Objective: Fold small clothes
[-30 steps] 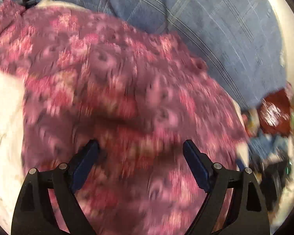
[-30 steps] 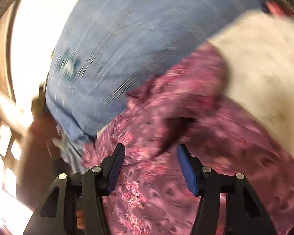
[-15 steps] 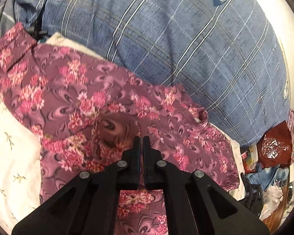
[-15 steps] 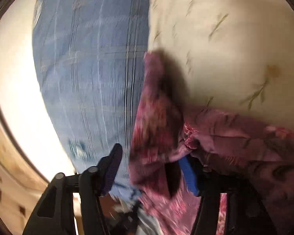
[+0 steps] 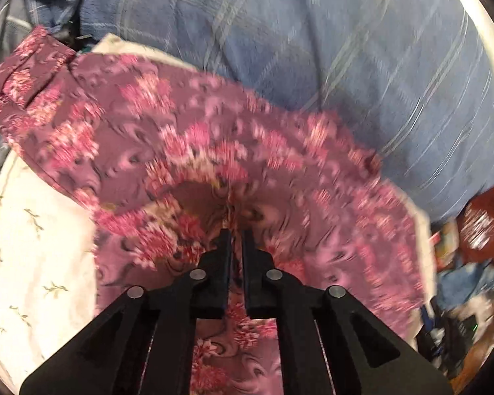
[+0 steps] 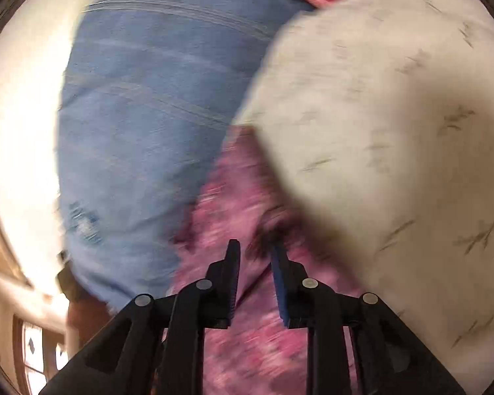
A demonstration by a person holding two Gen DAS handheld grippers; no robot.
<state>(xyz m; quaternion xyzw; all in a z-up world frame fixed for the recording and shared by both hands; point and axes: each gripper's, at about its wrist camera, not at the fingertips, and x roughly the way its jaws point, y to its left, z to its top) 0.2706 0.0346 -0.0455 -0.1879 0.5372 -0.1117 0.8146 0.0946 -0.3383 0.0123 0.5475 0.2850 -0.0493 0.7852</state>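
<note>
Left tool (image 5: pixel 235 235) pinches a fold of the floral garment (image 5: pixel 187 138), which lies on the cream sheet (image 5: pixel 39 247) beside a blue pillow (image 5: pixel 345 65). Right tool (image 6: pixel 255 251) has been closing, with garment cloth between its jaws; whether they grip is unclear.

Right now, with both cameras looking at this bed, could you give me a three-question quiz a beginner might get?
1. True or false: the left gripper is pinching a fold of the pink floral garment.
2. What does the garment lie on?
A. a bare wooden table
B. a cream sheet with small leaf sprigs
C. a green towel
3. In the right wrist view, what lies between the fingers of the right gripper?

Key:
1. True. Its jaws are almost together with fabric bunched between the tips.
2. B. A blue plaid cover lies beyond it.
3. The same pink floral cloth. The jaws have just been closing on it; blur hides whether the pads press yet.
</note>
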